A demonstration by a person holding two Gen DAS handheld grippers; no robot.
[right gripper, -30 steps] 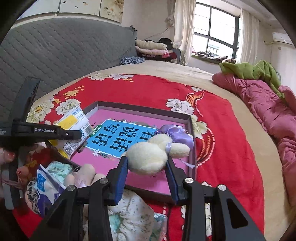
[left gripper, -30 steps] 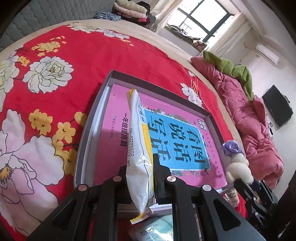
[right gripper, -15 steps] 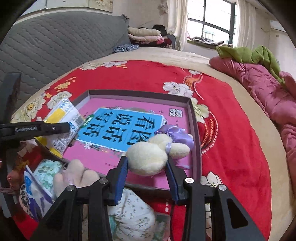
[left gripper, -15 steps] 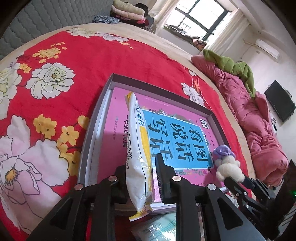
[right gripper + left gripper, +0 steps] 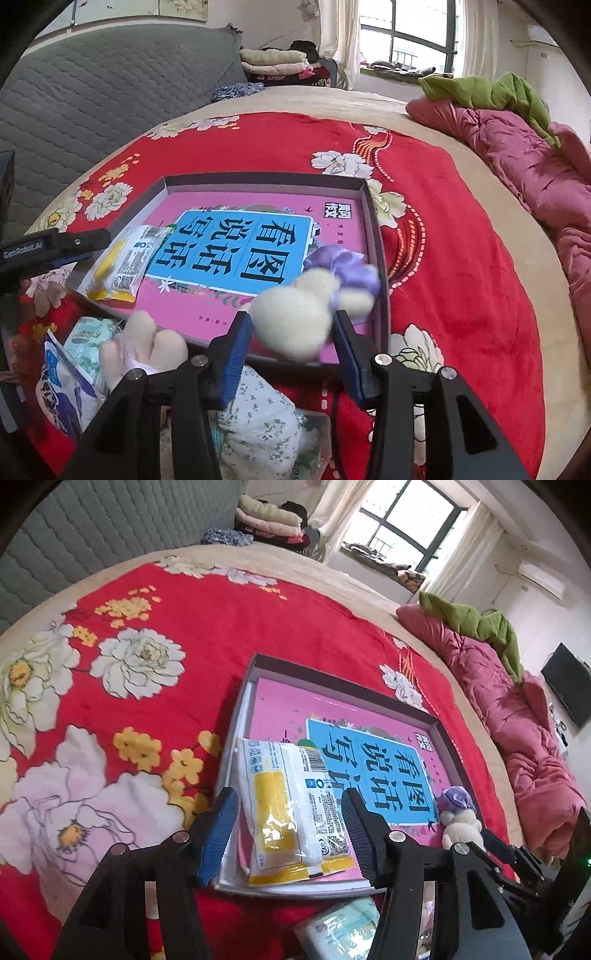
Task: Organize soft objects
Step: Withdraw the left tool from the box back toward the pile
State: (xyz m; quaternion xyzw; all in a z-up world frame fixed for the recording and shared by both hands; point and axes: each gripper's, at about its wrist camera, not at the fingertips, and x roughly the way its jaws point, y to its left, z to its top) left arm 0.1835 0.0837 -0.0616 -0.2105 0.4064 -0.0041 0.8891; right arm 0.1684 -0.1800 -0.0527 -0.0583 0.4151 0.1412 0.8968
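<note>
A white and yellow packet (image 5: 291,805) lies flat in the grey box tray (image 5: 347,679), on the pink book with the blue label. My left gripper (image 5: 288,810) straddles it, jaws opening, pads clear of both sides; it shows at the left (image 5: 55,243) in the right wrist view, next to the packet (image 5: 125,262). A cream plush toy with a purple bow (image 5: 291,321) is blurred between the opening jaws of my right gripper (image 5: 291,332), low over the tray's (image 5: 266,177) near right corner. The pads look to be coming off its sides. That toy (image 5: 461,823) also shows in the left wrist view.
The tray sits on a red flowered blanket (image 5: 221,627). Near me lie a beige plush (image 5: 144,343), a floral cloth bundle (image 5: 258,417) and tissue packs (image 5: 88,332). A pink quilt (image 5: 535,166) with a green garment (image 5: 480,88) runs along the right; a grey headboard (image 5: 110,92) stands behind.
The left gripper has opened and drawn back; the packet it held upright now lies flat in the tray. The right gripper's jaws have widened a little and the plush toy has gone blurry.
</note>
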